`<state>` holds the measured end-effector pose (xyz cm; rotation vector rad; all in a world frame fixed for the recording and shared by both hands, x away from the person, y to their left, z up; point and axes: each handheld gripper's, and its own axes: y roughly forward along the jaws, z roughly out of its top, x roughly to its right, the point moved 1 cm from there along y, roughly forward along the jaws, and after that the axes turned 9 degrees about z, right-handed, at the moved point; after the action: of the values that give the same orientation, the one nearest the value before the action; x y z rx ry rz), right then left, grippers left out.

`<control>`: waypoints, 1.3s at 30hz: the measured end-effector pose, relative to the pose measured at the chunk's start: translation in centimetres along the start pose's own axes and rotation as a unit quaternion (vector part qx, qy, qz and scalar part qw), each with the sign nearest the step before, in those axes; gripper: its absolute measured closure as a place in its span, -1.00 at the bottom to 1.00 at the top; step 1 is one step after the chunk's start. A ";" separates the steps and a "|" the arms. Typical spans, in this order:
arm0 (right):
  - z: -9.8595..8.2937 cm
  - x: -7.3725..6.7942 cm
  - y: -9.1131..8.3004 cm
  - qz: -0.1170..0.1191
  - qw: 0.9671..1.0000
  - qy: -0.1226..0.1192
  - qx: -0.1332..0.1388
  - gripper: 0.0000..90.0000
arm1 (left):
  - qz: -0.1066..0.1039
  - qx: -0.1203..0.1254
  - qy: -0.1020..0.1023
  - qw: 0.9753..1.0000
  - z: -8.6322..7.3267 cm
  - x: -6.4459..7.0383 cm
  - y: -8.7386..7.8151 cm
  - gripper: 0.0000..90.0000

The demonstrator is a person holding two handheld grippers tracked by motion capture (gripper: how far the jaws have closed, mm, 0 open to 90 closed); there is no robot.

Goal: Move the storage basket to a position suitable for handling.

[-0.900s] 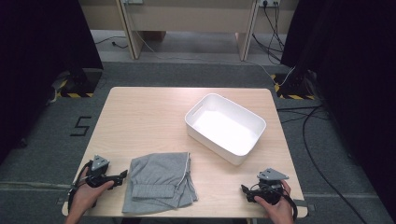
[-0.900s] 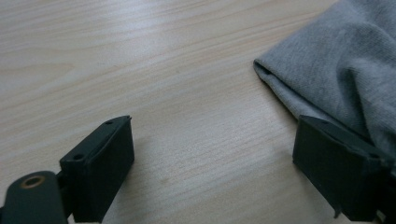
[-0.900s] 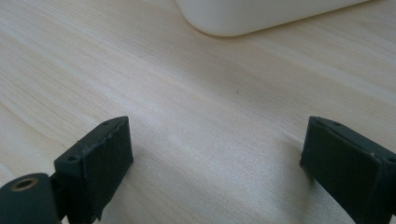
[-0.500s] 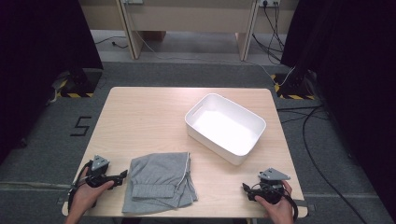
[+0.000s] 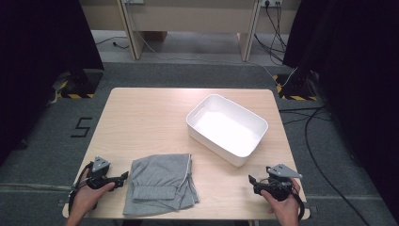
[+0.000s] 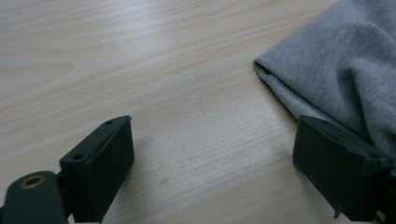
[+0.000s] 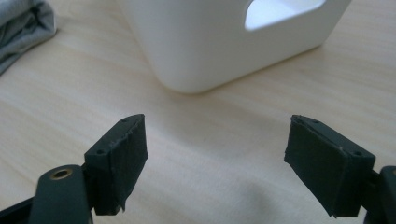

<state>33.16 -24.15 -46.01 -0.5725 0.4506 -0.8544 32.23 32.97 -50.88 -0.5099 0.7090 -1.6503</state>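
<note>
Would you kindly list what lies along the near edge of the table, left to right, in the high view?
Left gripper → grey folded garment → right gripper.

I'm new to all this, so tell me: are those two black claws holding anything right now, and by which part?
Nothing is held. The left gripper is open beside the grey garment; the right gripper is open facing the white tub.

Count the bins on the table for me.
1. A white bin sits on the table's right half, empty. The same bin shows ahead of the right gripper. The only other thing on the table is grey cloth.
</note>
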 end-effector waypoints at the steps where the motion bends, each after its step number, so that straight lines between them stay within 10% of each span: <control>1: 0.3 0.1 -0.2 -0.001 1.000 0.004 0.004 -0.51 | 0.000 0.000 -0.001 1.000 0.0 0.0 0.0 -0.74; 17: 5.7 0.9 -1.4 -0.009 0.997 0.031 0.073 -0.47 | 0.000 0.000 0.000 1.000 0.0 0.0 0.0 -0.74; 27: 8.6 1.5 2.1 -0.027 0.996 0.046 0.072 -0.48 | 0.000 0.000 0.000 1.000 0.0 0.0 0.0 -0.74; 39: 8.0 3.2 5.5 -0.069 0.995 0.071 0.016 -0.33 | 0.000 0.000 0.000 1.000 0.0 0.0 0.0 -0.74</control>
<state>42.83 -21.51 -43.86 -0.5198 0.5289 -1.0376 32.23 32.97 -50.88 -0.5098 0.7092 -1.6504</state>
